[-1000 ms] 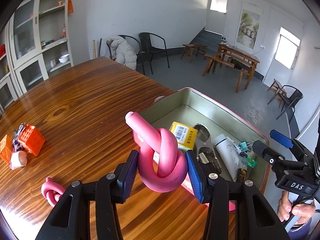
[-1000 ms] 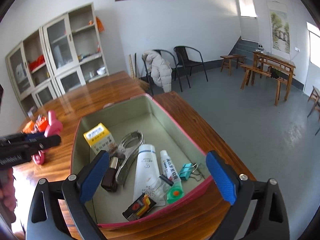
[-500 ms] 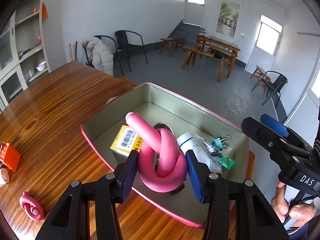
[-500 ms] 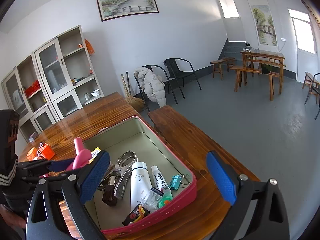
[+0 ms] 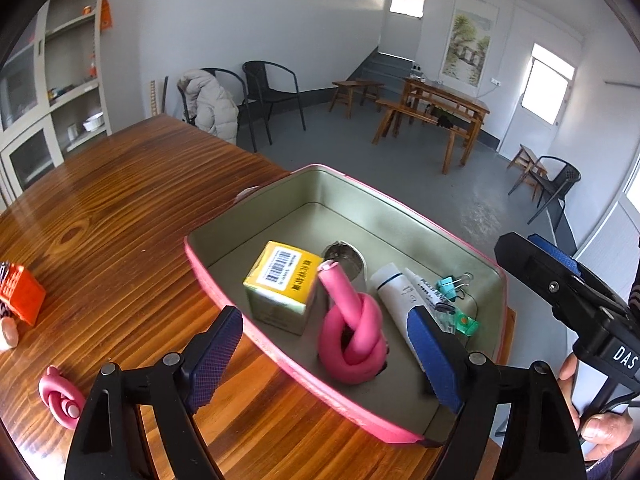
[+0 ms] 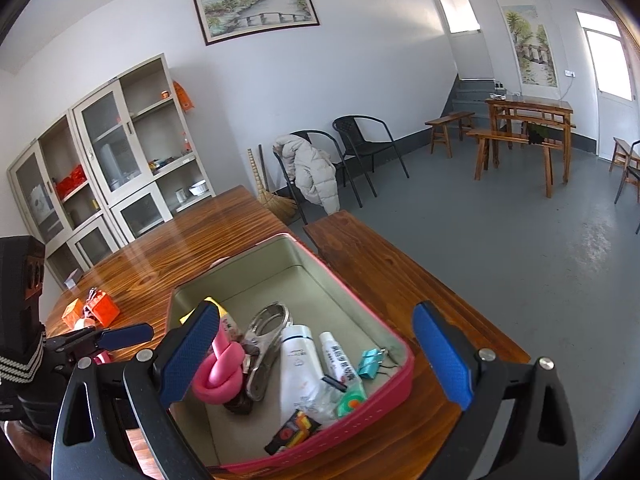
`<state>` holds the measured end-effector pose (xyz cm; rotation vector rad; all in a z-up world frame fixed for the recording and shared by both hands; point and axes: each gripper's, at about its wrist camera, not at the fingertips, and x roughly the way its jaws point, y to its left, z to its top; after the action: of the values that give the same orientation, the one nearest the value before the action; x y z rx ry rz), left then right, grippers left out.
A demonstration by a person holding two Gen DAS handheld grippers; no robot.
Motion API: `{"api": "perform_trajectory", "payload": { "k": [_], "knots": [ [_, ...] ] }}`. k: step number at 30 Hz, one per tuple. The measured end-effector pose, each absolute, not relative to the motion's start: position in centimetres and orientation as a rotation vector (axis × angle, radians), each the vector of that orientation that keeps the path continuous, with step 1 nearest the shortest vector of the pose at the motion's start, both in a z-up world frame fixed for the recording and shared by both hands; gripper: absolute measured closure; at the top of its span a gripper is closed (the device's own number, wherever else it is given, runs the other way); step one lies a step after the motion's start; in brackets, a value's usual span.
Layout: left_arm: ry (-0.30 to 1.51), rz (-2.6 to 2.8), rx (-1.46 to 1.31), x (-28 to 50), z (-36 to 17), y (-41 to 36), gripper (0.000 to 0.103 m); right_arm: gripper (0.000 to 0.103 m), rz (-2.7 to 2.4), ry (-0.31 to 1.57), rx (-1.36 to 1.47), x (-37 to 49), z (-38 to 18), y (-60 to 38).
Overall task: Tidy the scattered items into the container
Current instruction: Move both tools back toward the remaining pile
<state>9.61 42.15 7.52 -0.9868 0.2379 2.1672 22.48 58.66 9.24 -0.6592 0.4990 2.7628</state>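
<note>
Tin (image 5: 224, 276) is already loaded with knotted pink foam curler (image 5: 352, 344), released as left gripper (image 5: 326, 354) jaws open; right gripper (image 6: 316, 354) jaws are held apart; second pink curler (image 5: 60, 396) and orange clips (image 5: 20, 294) are left on the surface (image 5: 120, 208).

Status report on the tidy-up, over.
Left tongs opening, pink knotted tube free in the pink tin. Right tongs open, empty. Pink curl left on table.

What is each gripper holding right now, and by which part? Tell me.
Nothing. The left gripper is opening, the pink knotted foam roller released in the container. The right gripper is open and holds nothing.
</note>
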Motion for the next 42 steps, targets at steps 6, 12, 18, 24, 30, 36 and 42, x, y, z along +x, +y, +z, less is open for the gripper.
{"api": "perform_trajectory", "payload": {
  "k": [6,12,18,24,30,36,42],
  "knots": [
    [0.226,2.226,-0.988,9.0,7.3,39.7,0.017,0.005,2.817,0.48,-0.653,21.9,9.9,56.8],
    [0.171,2.29,-1.042,7.5,6.5,35.8,0.017,0.005,2.892,0.446,-0.67,20.6,10.3,53.9],
    [0.087,2.379,-1.082,5.9,6.2,30.7,0.017,0.004,2.981,0.426,-0.7,19.1,10.5,50.6],
    [-0.015,2.48,-1.13,4.2,5.6,24.9,0.017,0.002,3.085,0.38,-0.733,17.4,10.8,46.2],
    [-0.047,2.615,-1.169,3.2,4.7,19.0,0.017,0.001,3.177,0.278,-0.839,14.8,9.7,40.9],
    [-0.166,2.71,-1.228,1.9,3.8,12.9,0.017,0.001,3.241,0.143,-1.026,12.2,7.1,35.8],
    [-0.226,2.765,-1.266,1.2,3.2,9.6,0.017,0.002,3.255,-0.058,-1.198,9.7,5.2,31.5]
  ]
}}
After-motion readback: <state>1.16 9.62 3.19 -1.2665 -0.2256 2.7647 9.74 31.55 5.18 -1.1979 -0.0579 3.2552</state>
